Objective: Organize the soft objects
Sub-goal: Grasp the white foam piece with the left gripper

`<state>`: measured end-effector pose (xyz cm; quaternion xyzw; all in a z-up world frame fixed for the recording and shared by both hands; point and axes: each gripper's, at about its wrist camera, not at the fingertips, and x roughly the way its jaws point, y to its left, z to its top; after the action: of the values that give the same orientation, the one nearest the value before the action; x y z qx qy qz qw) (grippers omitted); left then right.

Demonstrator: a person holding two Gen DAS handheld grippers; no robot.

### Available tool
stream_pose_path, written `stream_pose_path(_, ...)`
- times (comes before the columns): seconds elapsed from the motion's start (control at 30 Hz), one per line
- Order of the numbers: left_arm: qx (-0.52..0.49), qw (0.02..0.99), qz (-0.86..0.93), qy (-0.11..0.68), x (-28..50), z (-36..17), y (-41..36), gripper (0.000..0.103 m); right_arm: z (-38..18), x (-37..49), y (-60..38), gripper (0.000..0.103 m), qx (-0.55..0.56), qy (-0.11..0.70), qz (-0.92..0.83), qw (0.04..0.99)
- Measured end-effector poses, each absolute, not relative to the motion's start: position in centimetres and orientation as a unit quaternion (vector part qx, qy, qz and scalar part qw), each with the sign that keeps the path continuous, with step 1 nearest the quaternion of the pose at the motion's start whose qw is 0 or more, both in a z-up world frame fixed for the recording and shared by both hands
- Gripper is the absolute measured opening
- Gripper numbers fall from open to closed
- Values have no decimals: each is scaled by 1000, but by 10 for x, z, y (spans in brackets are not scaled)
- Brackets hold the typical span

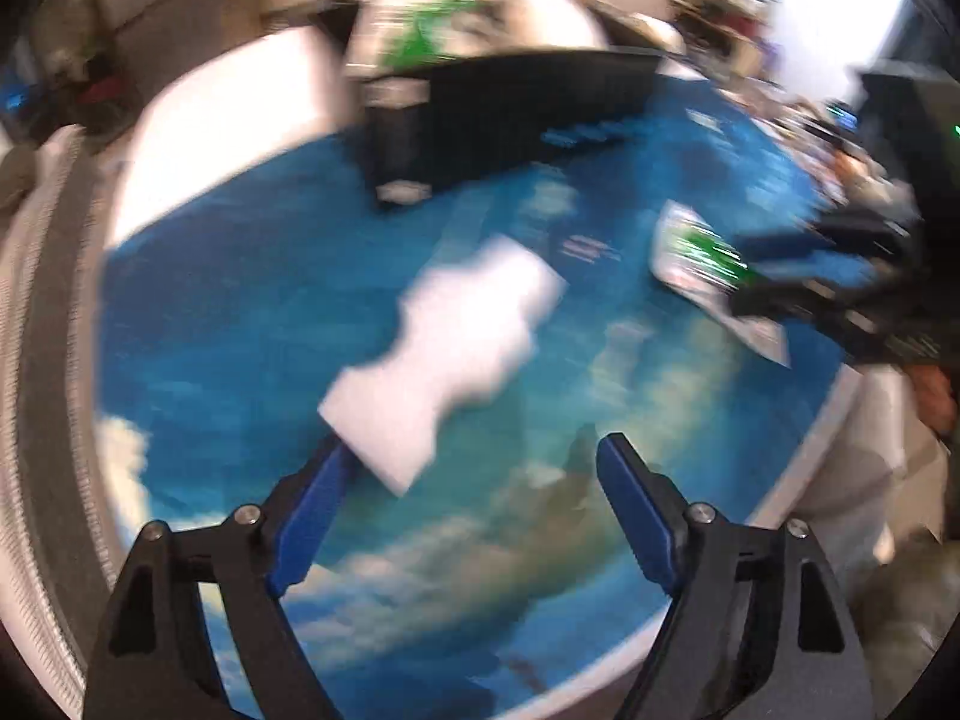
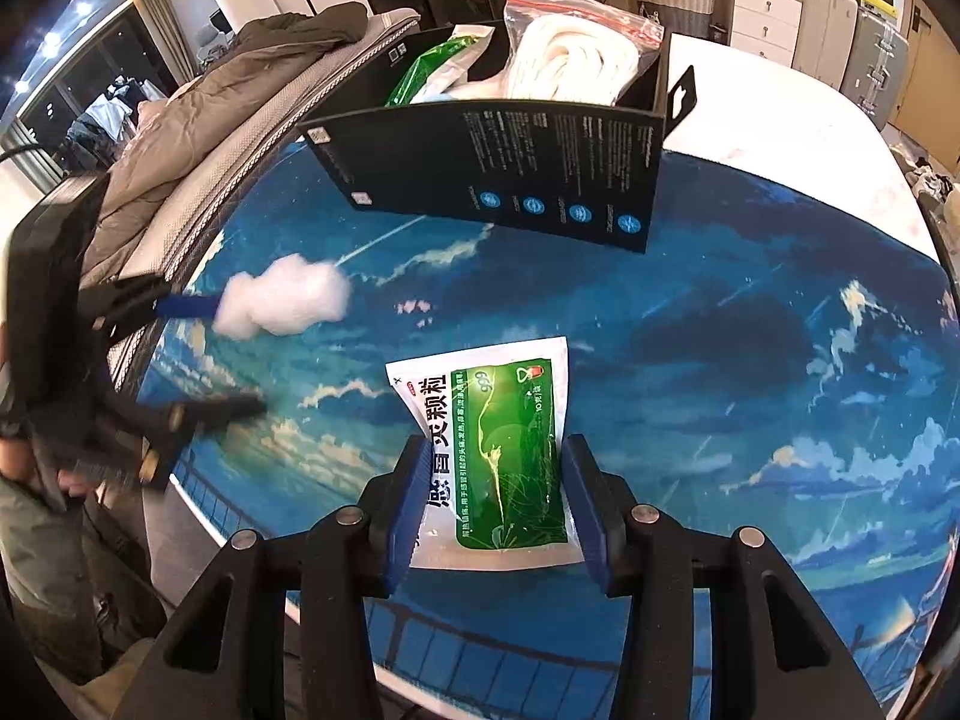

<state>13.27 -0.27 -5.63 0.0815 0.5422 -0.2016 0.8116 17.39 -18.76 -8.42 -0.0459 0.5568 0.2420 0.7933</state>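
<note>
Pinching a green sachet (image 2: 507,468), the right gripper (image 2: 495,498) holds it low over the worktop (image 2: 750,330).
Left gripper (image 1: 474,468) stands spread; a white cotton wad (image 1: 444,354), blurred, seems to touch only one blue pad (image 1: 312,516). Beyond stands a black box (image 2: 498,174) holding a bagged white bundle (image 2: 576,60).

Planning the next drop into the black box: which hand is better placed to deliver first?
Right. The right gripper is shut on the green sachet; the left gripper is open, with the cotton wad at one finger, ungripped.
</note>
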Motion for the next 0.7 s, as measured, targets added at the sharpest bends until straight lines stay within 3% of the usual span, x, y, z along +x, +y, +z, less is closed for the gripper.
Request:
stream_pose_path(0.17,80,801,-238,544,109,-48,-26,83,-81,171,-195,51,-41,557,246,792)
stream_pose_path(0.23,78,814,-220,533,114,-43,-27,81,-81,169,-198,62,-38,554,242,796)
stream_pose_path(0.3,76,826,-198,522,125,-41,-29,59,-82,170,-196,64,-43,553,242,796)
stream_pose_path(0.37,80,832,-185,517,136,-44,-30,51,-83,170,-191,64,-47,553,246,794)
stream_pose_path(0.7,77,809,-228,535,127,-51,-44,52,-90,172,-182,65,-40,555,252,792)
